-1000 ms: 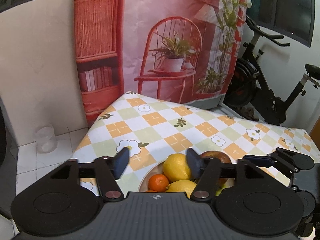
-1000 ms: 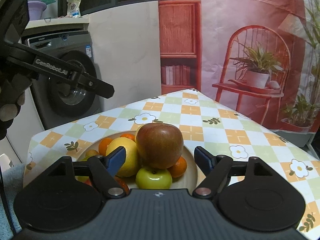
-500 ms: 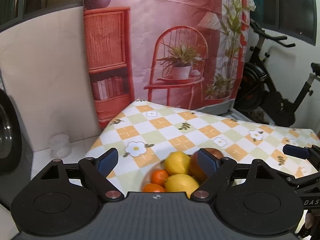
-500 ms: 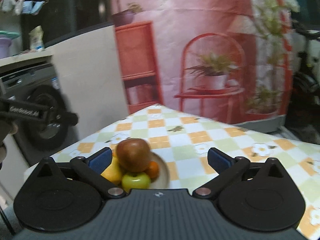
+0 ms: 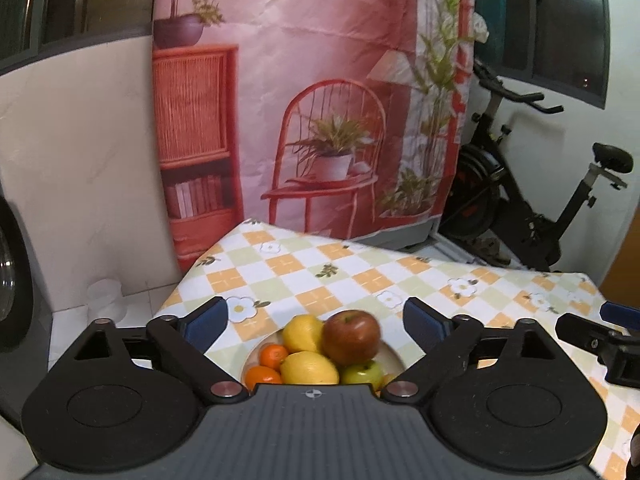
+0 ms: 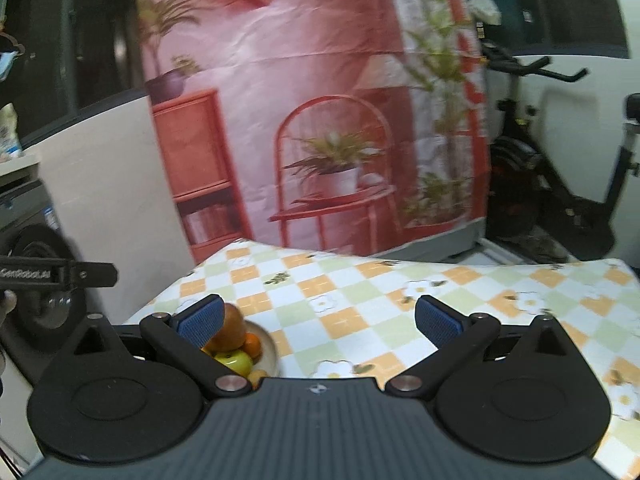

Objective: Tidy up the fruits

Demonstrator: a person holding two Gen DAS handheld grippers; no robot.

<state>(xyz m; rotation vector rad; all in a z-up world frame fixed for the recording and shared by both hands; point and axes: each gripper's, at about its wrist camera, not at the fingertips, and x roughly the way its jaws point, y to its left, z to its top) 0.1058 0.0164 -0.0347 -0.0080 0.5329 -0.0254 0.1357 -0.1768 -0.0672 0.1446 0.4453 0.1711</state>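
I let go: my left gripper [image 5: 316, 318] is opening, my right gripper [image 6: 318, 316] wide, both empty. Fruit bowl [image 5: 394, 354] looks full.

Behind the table [image 5: 360, 280], draped in a checked orange, green and white cloth with daisy prints, hangs a creased pink printed backdrop [image 5: 320, 60] showing a red wire chair [image 5: 332, 152] with a potted plant, an orange cabinet with books and tall green stems. Right of the backdrop, against a white wall under dark windows, a black exercise bike [image 5: 532, 200] with raised handlebars and a black saddle. Left of the backdrop, a pale marbled panel [image 5: 80, 160]; at its foot, on white floor tiles, a small translucent plastic jar [image 5: 105, 300]. At the far left of the right wrist view, a grey front-loading washing machine [image 6: 36, 272] with a dark round door
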